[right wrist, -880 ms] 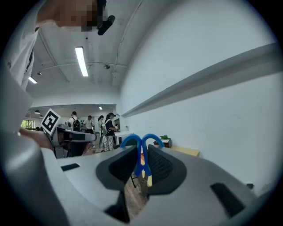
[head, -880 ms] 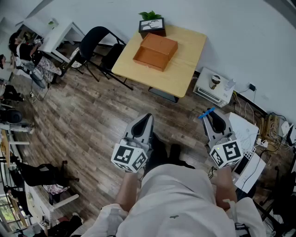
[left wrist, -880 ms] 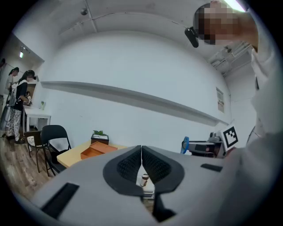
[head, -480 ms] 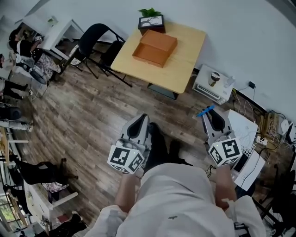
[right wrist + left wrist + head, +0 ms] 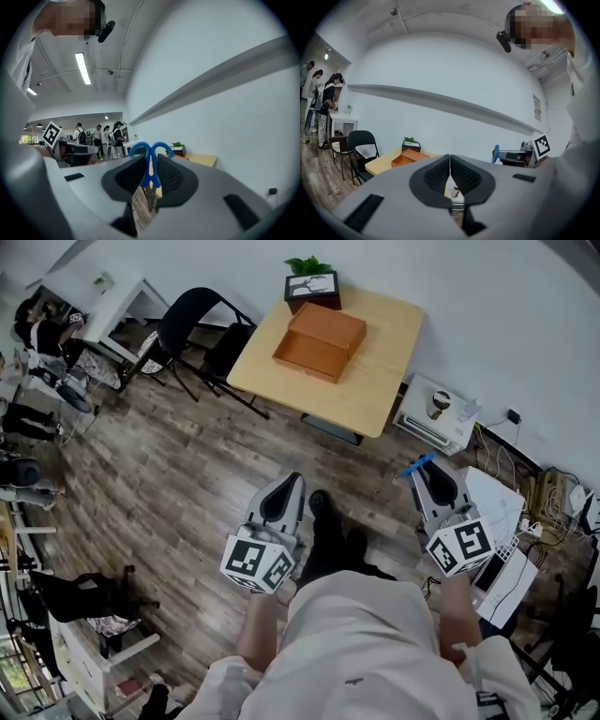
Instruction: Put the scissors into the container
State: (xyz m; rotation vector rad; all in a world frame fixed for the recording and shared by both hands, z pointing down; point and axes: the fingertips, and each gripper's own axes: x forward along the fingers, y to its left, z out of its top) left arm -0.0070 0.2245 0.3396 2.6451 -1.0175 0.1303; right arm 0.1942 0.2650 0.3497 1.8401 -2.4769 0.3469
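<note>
Blue-handled scissors [image 5: 150, 157] stand clamped between the jaws of my right gripper [image 5: 151, 176], handles up and blades down. In the head view their blue handles [image 5: 415, 466] stick out past the right gripper [image 5: 433, 486] at the right. My left gripper [image 5: 283, 498] is held low at the left with its jaws shut and nothing between them [image 5: 450, 176]. The orange container [image 5: 321, 341], an open box, lies on the wooden table [image 5: 384, 362] well ahead of both grippers; it also shows small in the left gripper view [image 5: 410, 157].
A potted plant in a black box [image 5: 310, 282] stands behind the container. A black chair [image 5: 197, 334] is left of the table, a white appliance [image 5: 436, 413] right of it. Cables and boxes [image 5: 511, 512] lie along the right wall. People stand far left [image 5: 42, 334].
The view has shifted slightly; the table and container sit a little lower and to the right in the frame. Both grippers stay in much the same place, the scissors still held.
</note>
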